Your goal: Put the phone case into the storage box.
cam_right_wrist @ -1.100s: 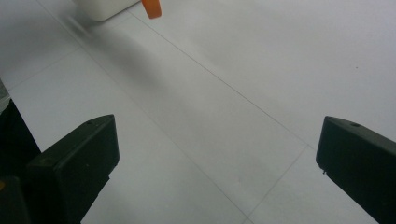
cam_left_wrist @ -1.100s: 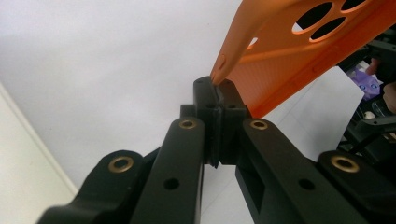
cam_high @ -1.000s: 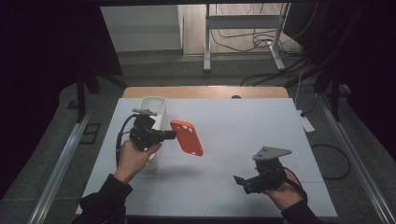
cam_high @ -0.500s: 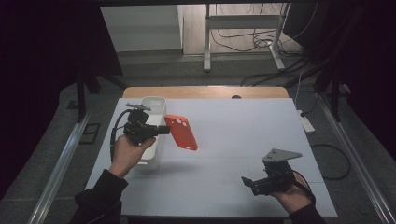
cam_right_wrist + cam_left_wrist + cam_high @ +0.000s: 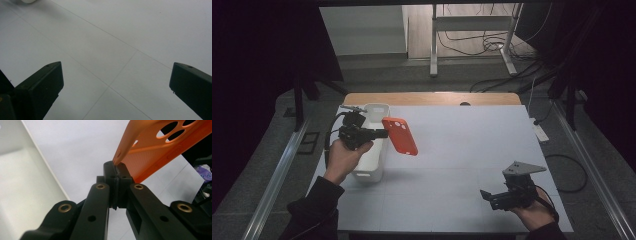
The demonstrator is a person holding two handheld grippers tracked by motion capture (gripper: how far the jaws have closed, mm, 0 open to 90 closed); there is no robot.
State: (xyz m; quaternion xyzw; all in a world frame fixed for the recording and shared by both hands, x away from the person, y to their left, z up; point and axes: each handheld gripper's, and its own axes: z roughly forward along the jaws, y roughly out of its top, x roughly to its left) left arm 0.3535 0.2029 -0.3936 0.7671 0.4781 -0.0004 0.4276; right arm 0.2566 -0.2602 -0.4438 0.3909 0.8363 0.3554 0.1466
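The left gripper holds an orange phone case by its edge, jaws clamped on it, lifted above the desk just beside a white bin; the right gripper sits low at the desk's near right, jaws wide apart, well apart from the case.

Dim room, grey floor, white table, cables.
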